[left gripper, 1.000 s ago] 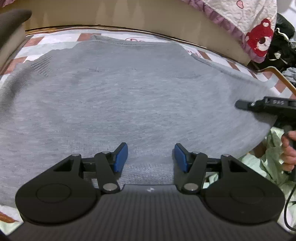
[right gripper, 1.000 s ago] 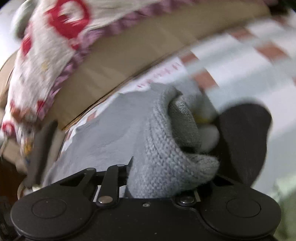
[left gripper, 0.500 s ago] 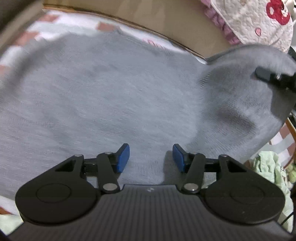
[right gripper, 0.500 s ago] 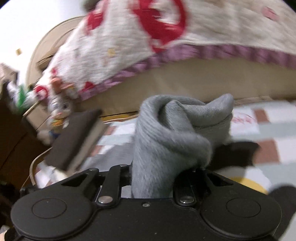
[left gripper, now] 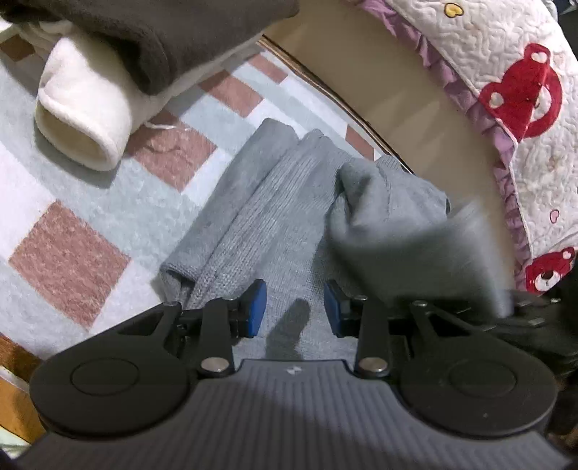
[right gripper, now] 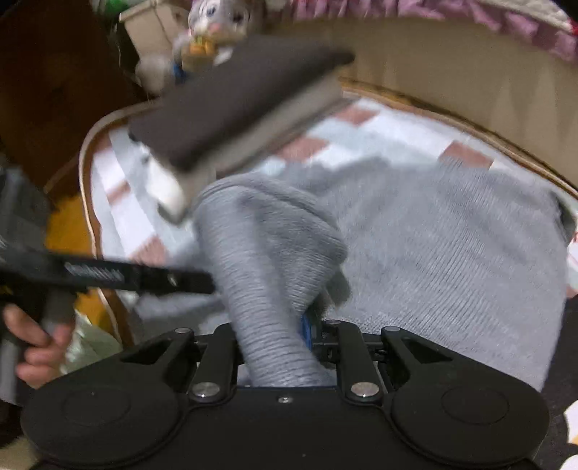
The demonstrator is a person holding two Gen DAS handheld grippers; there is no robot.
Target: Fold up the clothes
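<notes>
Half a second ago my left camera looked across a wide, flat spread of grey knit; now it looks along a narrow strip of that grey knitted sweater (left gripper: 274,224), with checked bedding bare to its left. My right gripper (right gripper: 274,347) has carried its bunch of fabric from up in the air down over the sweater's body. I judge this to be a side or sleeve being folded inward, with the fold partly made and the carried part not yet laid down.

My right gripper's jaws are closed on a thick roll of the grey knit, which rises between them and hides most of both pads. My left gripper (left gripper: 294,312) has its blue pads a moderate gap apart with nothing between them, hovering just above the sweater's near edge.

The sweater lies on a bed cover of pale blue, white and dusty-pink squares (left gripper: 68,260). From the right camera its body (right gripper: 451,246) spreads flat to the right of the held roll. To the upper left in the left view sits a folded stack: a dark brown garment (left gripper: 151,32) on top of a cream fleece one (left gripper: 83,108). Behind runs a beige padded bed frame (left gripper: 397,94), draped with a white quilted blanket with red bears and a purple frill (left gripper: 523,90). A person's hand (right gripper: 32,347) grips the left tool's handle. A plush toy (right gripper: 213,21) sits blurred in the background.
</notes>
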